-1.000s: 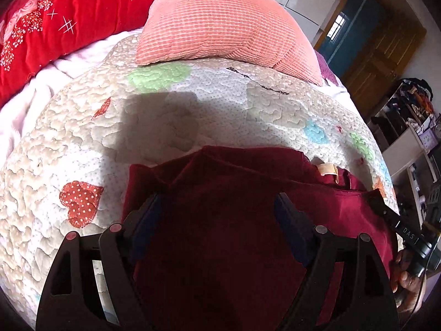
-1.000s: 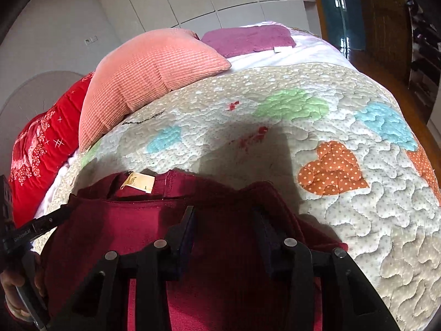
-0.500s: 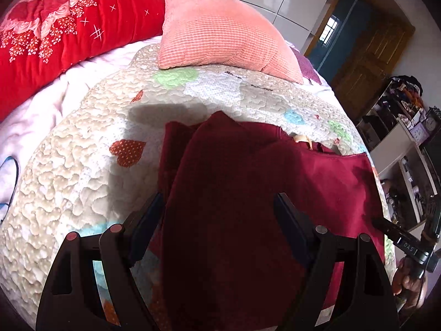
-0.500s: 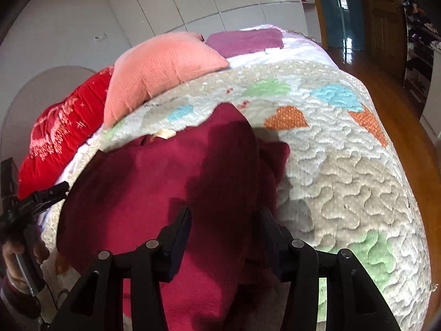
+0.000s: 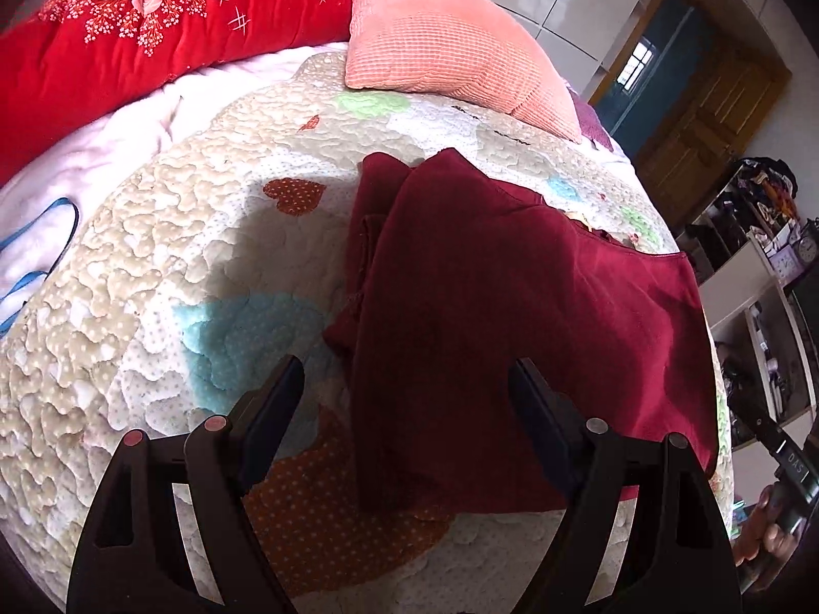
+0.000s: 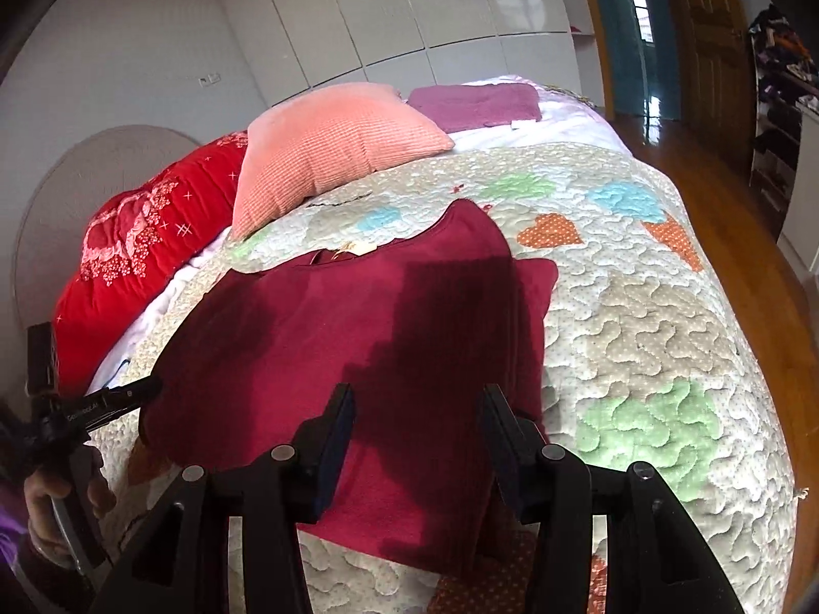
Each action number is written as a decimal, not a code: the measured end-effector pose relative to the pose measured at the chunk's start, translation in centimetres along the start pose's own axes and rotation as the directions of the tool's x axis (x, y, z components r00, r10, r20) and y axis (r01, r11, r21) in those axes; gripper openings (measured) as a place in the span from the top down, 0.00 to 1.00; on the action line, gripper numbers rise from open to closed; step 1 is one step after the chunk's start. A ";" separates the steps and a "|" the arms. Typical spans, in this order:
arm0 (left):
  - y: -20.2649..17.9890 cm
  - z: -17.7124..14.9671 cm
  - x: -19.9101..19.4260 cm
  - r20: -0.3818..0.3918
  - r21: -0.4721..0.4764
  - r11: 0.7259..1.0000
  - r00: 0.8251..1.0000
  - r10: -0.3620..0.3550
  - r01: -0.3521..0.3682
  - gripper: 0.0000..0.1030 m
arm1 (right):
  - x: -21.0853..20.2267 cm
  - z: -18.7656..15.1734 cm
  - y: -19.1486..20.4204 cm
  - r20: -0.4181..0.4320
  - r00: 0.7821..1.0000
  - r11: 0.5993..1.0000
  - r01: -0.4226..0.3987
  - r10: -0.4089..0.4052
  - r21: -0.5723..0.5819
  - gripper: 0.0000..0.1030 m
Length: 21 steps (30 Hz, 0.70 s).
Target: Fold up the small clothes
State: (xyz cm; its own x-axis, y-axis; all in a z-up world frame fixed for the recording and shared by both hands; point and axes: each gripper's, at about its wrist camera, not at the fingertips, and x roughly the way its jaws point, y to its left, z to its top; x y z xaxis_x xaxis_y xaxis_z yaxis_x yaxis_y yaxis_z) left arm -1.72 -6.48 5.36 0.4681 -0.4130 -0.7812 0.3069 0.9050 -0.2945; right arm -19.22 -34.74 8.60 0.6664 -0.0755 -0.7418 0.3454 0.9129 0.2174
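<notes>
A dark red garment (image 5: pixel 512 281) lies flat on the quilted bedspread (image 5: pixel 153 266), with its left side folded in over the middle. In the right wrist view the same garment (image 6: pixel 317 317) shows a tan neck label (image 6: pixel 353 248) at its far edge. My left gripper (image 5: pixel 404 366) hovers open above the garment's near left edge, and nothing is between its fingers. My right gripper (image 6: pixel 418 391) hangs open over the garment's near right part, its pads apart from the cloth. A hand (image 6: pixel 46 501) grips the left tool's handle.
A peach pillow (image 5: pixel 450 46) and a red flowered quilt (image 5: pixel 128 36) lie at the head of the bed. A purple folded cloth (image 6: pixel 476 102) sits behind the pillow. The bed's right edge drops to a wooden floor (image 6: pixel 778 307). Cluttered shelves (image 5: pixel 757 235) stand to the right.
Both grippers have drawn back and up from the garment towards the bed's near edge. The garment stays lying flat. The right jaws stand a little wider than a second ago.
</notes>
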 end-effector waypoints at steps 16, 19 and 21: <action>2.6 -0.5 2.5 -0.008 -0.028 0.994 0.995 -0.104 0.104 0.20 | 3.2 0.3 4.5 -0.081 0.997 1.000 -0.001 0.001 0.002 0.50; 3.4 -0.6 2.3 -0.008 -0.055 0.987 0.989 -0.149 0.149 0.20 | 5.5 1.2 7.1 -0.096 0.995 0.999 -0.042 0.041 -0.007 0.50; 3.8 -0.7 2.2 -0.004 -0.079 0.982 0.985 -0.173 0.172 0.20 | 6.9 2.2 9.6 -0.083 0.994 0.996 -0.069 0.065 -0.048 0.50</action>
State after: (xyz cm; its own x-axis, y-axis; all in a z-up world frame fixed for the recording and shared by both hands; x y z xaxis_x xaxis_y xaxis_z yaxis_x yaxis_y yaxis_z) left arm -0.10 -3.87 2.16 0.4050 -0.5628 -0.7206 0.3161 0.8257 -0.4672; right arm -9.86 -27.41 6.93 0.6303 0.0177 -0.7761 0.2664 0.9341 0.2377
